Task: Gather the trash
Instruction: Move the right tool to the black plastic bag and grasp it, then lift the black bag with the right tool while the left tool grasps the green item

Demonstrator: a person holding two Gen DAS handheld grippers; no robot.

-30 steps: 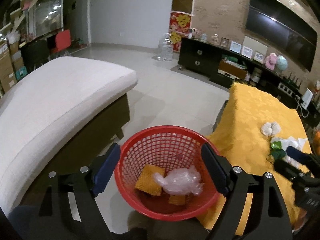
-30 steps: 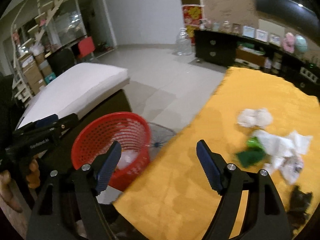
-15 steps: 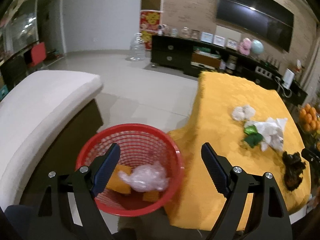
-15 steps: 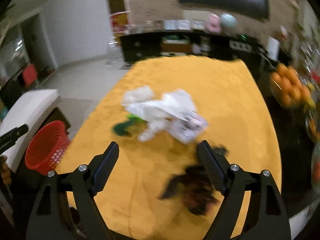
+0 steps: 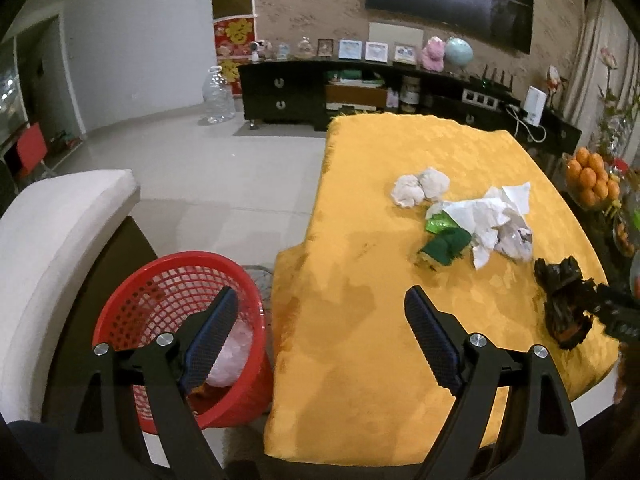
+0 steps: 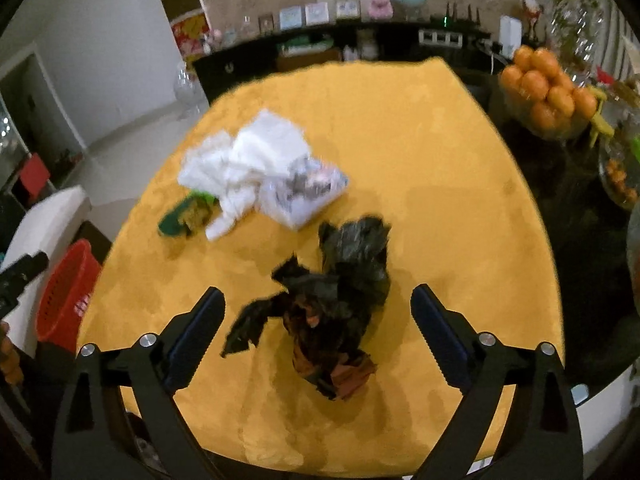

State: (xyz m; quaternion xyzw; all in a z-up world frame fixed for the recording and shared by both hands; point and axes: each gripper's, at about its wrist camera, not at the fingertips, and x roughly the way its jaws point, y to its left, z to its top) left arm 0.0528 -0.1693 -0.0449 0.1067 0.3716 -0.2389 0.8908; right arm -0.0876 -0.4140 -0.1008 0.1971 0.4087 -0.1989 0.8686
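Between the right gripper's [image 6: 316,320] opening jaws lies black trash [image 6: 336,300]; left gripper [image 5: 320,336] gapes empty.

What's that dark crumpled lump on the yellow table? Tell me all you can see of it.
The dark lump looks like a crumpled black plastic bag, glossy and creased, with orange-brown scraps at its near end. It lies on the yellow tablecloth, apart from the white paper. The right gripper straddles it, jaws opening, pads not touching.
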